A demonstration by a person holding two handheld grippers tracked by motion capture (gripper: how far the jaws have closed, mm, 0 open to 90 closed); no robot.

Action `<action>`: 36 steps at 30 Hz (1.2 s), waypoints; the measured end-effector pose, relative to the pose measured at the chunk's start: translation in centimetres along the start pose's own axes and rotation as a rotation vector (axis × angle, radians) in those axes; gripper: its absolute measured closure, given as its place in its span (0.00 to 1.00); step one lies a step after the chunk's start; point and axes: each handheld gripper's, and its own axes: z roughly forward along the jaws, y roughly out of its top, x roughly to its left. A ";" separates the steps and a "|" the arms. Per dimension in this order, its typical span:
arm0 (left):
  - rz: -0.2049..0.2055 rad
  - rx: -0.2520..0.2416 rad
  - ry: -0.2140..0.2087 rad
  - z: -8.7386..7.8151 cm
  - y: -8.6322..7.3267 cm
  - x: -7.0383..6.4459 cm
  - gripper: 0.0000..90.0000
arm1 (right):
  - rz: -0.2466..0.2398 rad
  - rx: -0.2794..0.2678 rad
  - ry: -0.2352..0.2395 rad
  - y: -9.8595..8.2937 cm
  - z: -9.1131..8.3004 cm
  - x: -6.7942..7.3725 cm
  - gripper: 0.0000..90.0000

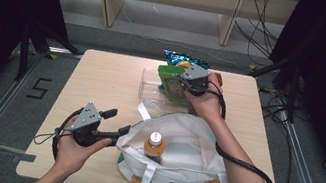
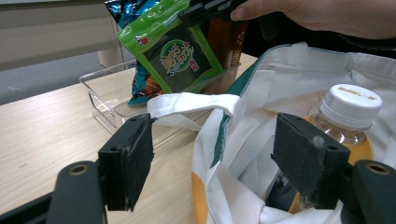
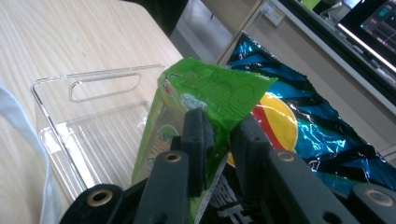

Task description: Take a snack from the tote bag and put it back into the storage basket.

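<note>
**Green snack bag pinched above the clear tray**

While the high view looks down on the table [image 1: 103, 76], the right tool [image 1: 188, 83] sits near the far edge, clamped on the green snack bag [image 1: 172, 79] above the clear tray [image 1: 148, 89]. A blue snack bag [image 1: 179, 58] lies just behind it at the far edge. Near the front edge, the left tool [image 1: 117, 121] is spread, one jaw at the rim of the white tote bag [image 1: 192, 142], where a bottle [image 1: 154, 146] stands upright.

Over to the left gripper view: jaws wide apart, straddling the tote's rim and strap, nothing pinched. The bottle's white cap [image 2: 352, 103] shows inside the bag, and the green snack bag [image 2: 180, 58] hangs upright beyond, over the tray [image 2: 105, 100].

Now the right gripper view: jaws pressed onto the green bag's top edge [image 3: 210, 88], the tray [image 3: 88, 121] below-left, the blue bag [image 3: 299, 116] just behind.
</note>
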 end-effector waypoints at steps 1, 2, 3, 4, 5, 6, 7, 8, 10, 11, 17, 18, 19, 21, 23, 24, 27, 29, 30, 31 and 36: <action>-0.002 -0.003 -0.004 0.1 0.0 0.0 0.32 | -0.001 0.007 0.000 0.0 -0.1 0.0 0.85; -0.005 -0.005 -0.006 0.1 -0.1 0.0 0.32 | -0.005 0.009 0.005 0.1 -0.3 0.0 0.85; 0.000 0.004 -0.001 0.1 0.0 0.0 0.32 | 0.000 0.012 0.013 0.0 -0.3 0.1 0.85; -0.001 0.003 -0.002 0.1 0.0 0.0 0.32 | 0.007 0.012 0.015 0.0 -0.3 0.1 0.85; -0.002 0.004 -0.002 0.1 -0.1 0.0 0.32 | 0.005 0.014 0.020 0.0 -0.3 0.0 0.84; 0.000 0.004 -0.003 0.1 0.0 -0.1 0.32 | 0.012 0.013 0.019 0.1 -0.3 0.0 0.82; 0.000 0.004 -0.004 0.1 0.0 -0.1 0.32 | 0.001 0.014 0.017 0.1 -0.2 -0.1 0.82; -0.001 0.003 -0.004 0.1 0.0 -0.1 0.32 | 0.012 0.024 0.013 0.1 -0.2 -0.1 0.82; -0.001 0.003 -0.003 0.1 -0.1 0.0 0.32 | 0.006 0.032 0.014 0.0 0.0 -0.3 0.82; 0.000 0.007 -0.001 0.1 -0.1 0.1 0.32 | 0.005 0.037 0.017 -0.1 0.0 -0.3 0.84; 0.001 0.006 -0.007 0.1 -0.1 0.0 0.31 | 0.046 0.074 0.025 -0.4 0.2 -0.2 0.84; 0.000 0.005 -0.006 0.1 0.0 0.0 0.31 | 0.054 0.067 0.020 -0.3 0.2 -0.2 0.82; -0.001 0.005 -0.005 0.1 0.0 0.0 0.31 | 0.052 0.064 0.022 -0.2 0.2 -0.2 0.81; 0.001 0.007 -0.004 0.1 -0.1 0.1 0.31 | 0.060 0.045 0.028 0.2 0.0 -0.3 0.77; 0.001 0.009 -0.005 0.1 -0.1 0.0 0.31 | 0.068 0.033 0.032 0.6 -0.2 -0.3 0.73; 0.002 0.010 -0.006 0.1 -0.1 0.0 0.31 | 0.084 0.032 0.039 0.7 -0.2 -0.2 0.71; 0.007 0.012 -0.009 0.2 -0.1 0.0 0.31 | 0.119 0.027 0.040 1.3 -0.1 -0.2 0.64; 0.009 0.014 -0.007 0.1 0.0 0.0 0.31 | 0.119 0.034 0.043 1.7 0.1 -0.2 0.63; 0.007 0.015 -0.006 0.1 0.0 0.0 0.31 | 0.111 0.032 0.045 1.9 0.3 -0.1 0.63; 0.004 0.011 -0.007 0.1 -0.1 0.0 0.31 | 0.111 0.040 0.042 2.0 0.5 0.0 0.62; 0.006 0.010 -0.011 0.1 -0.1 0.0 0.31 | 0.131 0.083 0.060 1.9 1.9 0.0 0.60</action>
